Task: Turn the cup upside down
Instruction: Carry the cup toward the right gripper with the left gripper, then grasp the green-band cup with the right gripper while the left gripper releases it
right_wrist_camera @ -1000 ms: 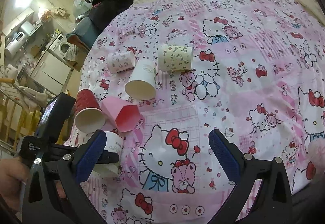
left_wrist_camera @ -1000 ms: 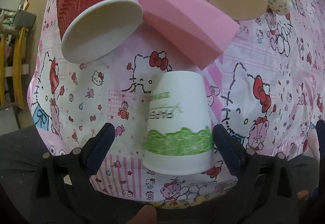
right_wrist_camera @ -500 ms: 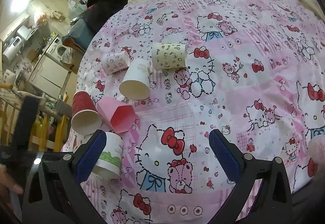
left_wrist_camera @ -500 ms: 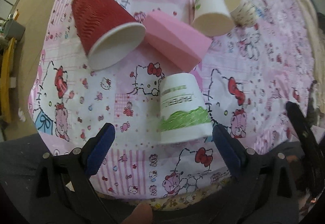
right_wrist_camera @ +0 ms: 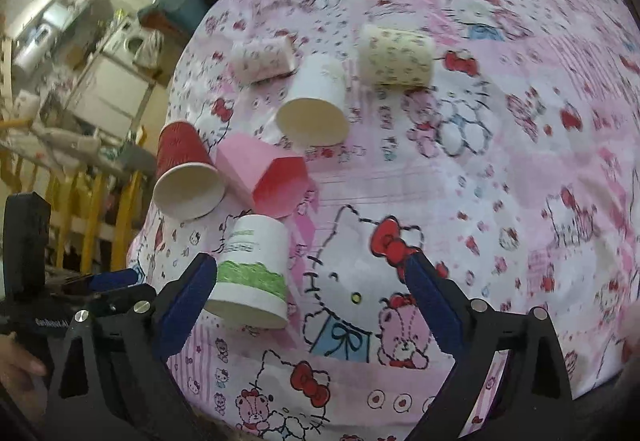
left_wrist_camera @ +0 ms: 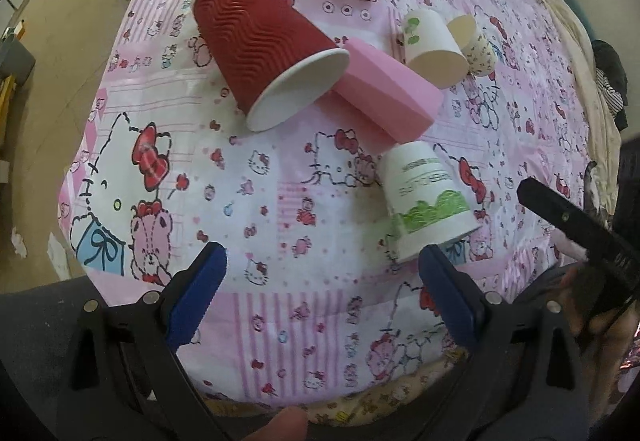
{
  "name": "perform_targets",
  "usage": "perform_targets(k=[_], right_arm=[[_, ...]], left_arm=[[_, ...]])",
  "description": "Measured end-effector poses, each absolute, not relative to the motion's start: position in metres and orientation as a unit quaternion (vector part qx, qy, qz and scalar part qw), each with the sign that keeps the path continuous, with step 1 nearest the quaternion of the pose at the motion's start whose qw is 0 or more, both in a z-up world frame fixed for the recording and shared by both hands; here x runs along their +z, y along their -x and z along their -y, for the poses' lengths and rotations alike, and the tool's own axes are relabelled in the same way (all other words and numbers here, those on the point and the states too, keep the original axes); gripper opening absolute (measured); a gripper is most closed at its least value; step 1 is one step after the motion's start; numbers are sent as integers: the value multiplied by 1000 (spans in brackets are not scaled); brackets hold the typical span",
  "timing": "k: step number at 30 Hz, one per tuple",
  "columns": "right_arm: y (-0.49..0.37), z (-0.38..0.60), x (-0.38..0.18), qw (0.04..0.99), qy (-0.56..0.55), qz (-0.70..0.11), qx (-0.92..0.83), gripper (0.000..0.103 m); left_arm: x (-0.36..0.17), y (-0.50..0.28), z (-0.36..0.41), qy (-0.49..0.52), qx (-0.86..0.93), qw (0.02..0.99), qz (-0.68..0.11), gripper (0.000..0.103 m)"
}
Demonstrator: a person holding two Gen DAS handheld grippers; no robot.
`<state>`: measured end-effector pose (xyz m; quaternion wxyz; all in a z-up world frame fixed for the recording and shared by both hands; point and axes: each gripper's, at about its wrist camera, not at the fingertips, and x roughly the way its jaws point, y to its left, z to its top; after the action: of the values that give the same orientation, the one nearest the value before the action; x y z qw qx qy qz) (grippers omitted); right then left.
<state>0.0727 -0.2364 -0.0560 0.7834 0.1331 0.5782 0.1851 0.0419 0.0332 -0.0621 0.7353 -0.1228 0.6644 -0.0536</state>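
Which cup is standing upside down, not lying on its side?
The white cup with the green band, nearest the grippers. It stands mouth-down on the bedspread; the red ribbed cup and the other paper cups all lie tipped over.

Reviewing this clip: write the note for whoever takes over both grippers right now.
Left gripper: open, empty, over the Hello Kitty sheet.
Right gripper: open, empty.
White cup with green band: already mouth-down near the bed's front edge, free of both grippers.
Still on their sides: red ripple cup, pink faceted cup, plain white cup, cream patterned cup, pink-print cup.
Left: flip those if they are wanted too.
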Motion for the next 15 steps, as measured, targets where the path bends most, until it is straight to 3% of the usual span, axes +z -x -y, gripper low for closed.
perform_targets(k=[8, 10, 15], right_arm=[[-104, 184, -69, 707, -112, -663, 219, 89], [-111, 174, -78, 692, -97, -683, 214, 82], [-125, 158, -103, 654, -78, -725, 201, 81]], left_arm=[[-64, -31, -43, 99, -43, 758, -643, 95], [-61, -29, -42, 87, -41, 767, -635, 95], [-64, -30, -49, 105, -36, 766, -634, 95]])
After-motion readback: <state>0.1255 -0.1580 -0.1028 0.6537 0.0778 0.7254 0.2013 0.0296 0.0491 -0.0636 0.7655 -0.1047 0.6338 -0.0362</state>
